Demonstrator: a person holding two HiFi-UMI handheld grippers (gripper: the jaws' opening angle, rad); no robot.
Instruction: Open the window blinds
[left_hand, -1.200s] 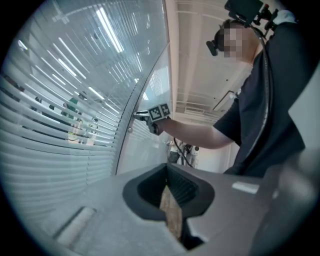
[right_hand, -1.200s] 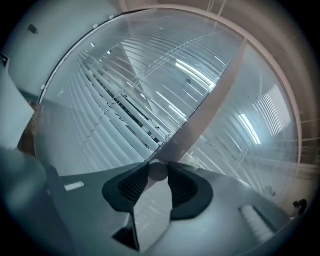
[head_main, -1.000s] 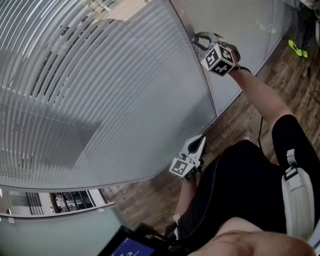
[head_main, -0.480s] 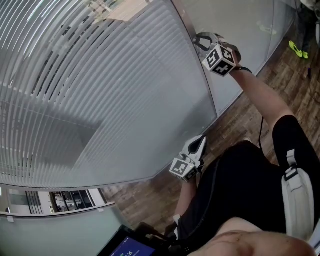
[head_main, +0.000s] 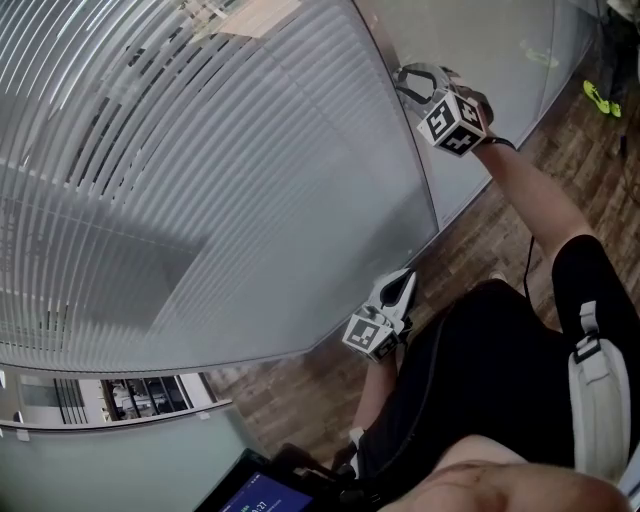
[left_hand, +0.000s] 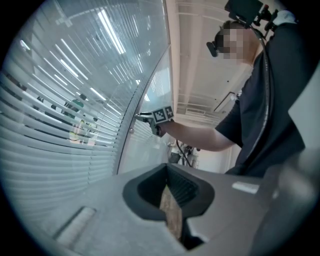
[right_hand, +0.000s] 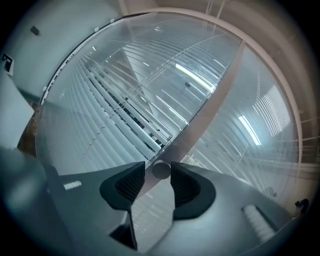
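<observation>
Grey horizontal blinds (head_main: 200, 150) hang behind a curved glass wall, with some slats at the upper left tilted apart. A small round knob (right_hand: 161, 170) sits on the metal post (head_main: 405, 140) between two panes. My right gripper (head_main: 410, 80) is held level against that post. In the right gripper view its jaws (right_hand: 159, 172) are opening around the knob, and a thin gap shows beside the left pad. My left gripper (head_main: 400, 285) hangs low by the person's hip, shut and empty, and it is also shut in the left gripper view (left_hand: 172, 200).
A wooden floor (head_main: 480, 235) runs along the foot of the glass. To the right of the post a plain glass pane (head_main: 480, 40) continues. Yellow-green shoes (head_main: 600, 97) of another person stand at the far right. A dark screen (head_main: 250, 495) sits at the bottom edge.
The right gripper now sits slightly farther right and up in the head view. The left gripper has stayed still. The blinds look the same.
</observation>
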